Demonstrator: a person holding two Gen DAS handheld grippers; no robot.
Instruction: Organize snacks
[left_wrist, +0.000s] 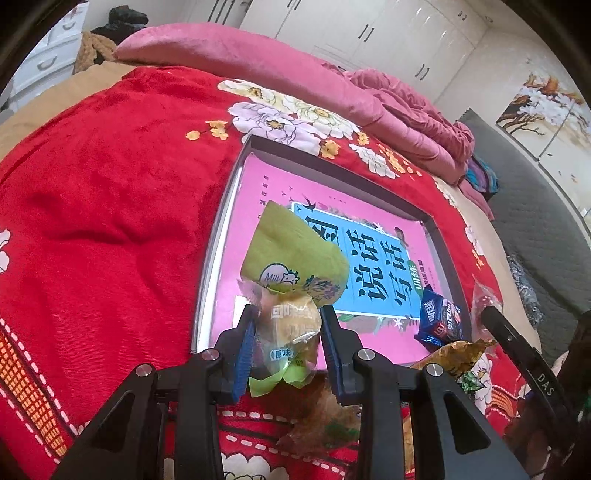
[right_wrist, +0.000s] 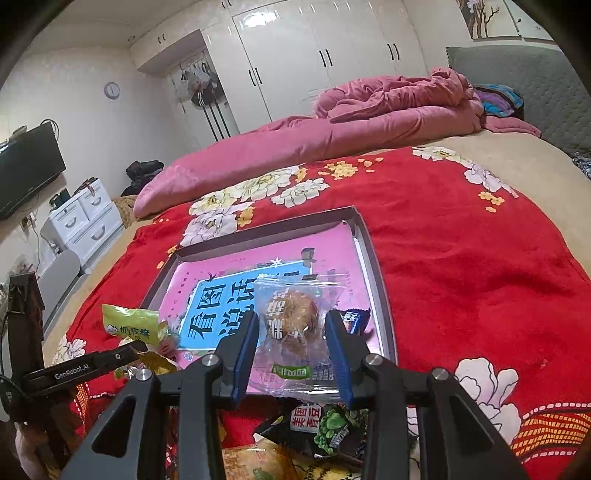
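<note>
the left gripper (left_wrist: 288, 332) is closed on a green snack packet (left_wrist: 291, 280), and the right gripper (right_wrist: 291, 332) is closed on a clear wrapped pastry (right_wrist: 295, 317); both snacks hang above the near edge of the grey tray (right_wrist: 373, 258). inside the tray lies a pink book (left_wrist: 251, 206) and a small dark blue packet (left_wrist: 437, 321). more snack bags (right_wrist: 332, 428) lie on the red blanket (right_wrist: 461, 266) under the grippers, just before the tray.

Held side by side, angled downward: black left gripper (left_wrist: 288, 325) clamped on something, black right gripper (right_wrist: 291, 328) likewise.
</note>
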